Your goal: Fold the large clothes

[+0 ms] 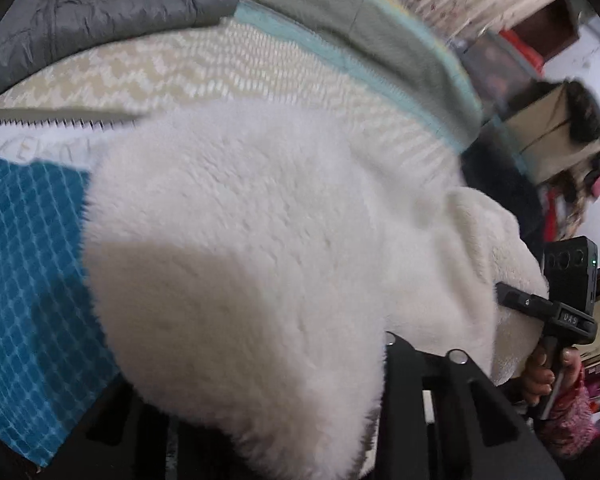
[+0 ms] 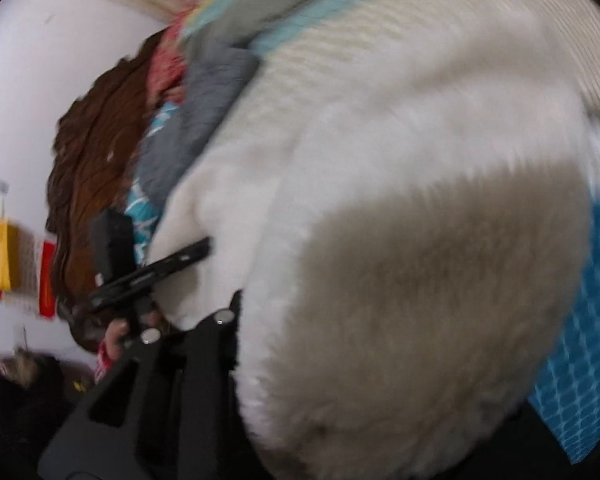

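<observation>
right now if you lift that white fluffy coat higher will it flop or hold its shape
Probably flops: the white fluffy coat already bulges and drapes softly over the gripper fingers. Its thick pile suggests bulk more than weight, and the fur may slip a little in the jaws.

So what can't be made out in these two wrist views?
- Left wrist view: the left gripper's fingertips, buried under the white fleece garment.
- Left wrist view: the right gripper, its fingers sunk into fleece; grip unreadable.
- Right wrist view: motion blur throughout; the right gripper's own fingertips, hidden behind fleece.
- Right wrist view: the left gripper, tips hidden in fleece.
- Both views: the garment's overall shape, cut off by the frame edges.
</observation>
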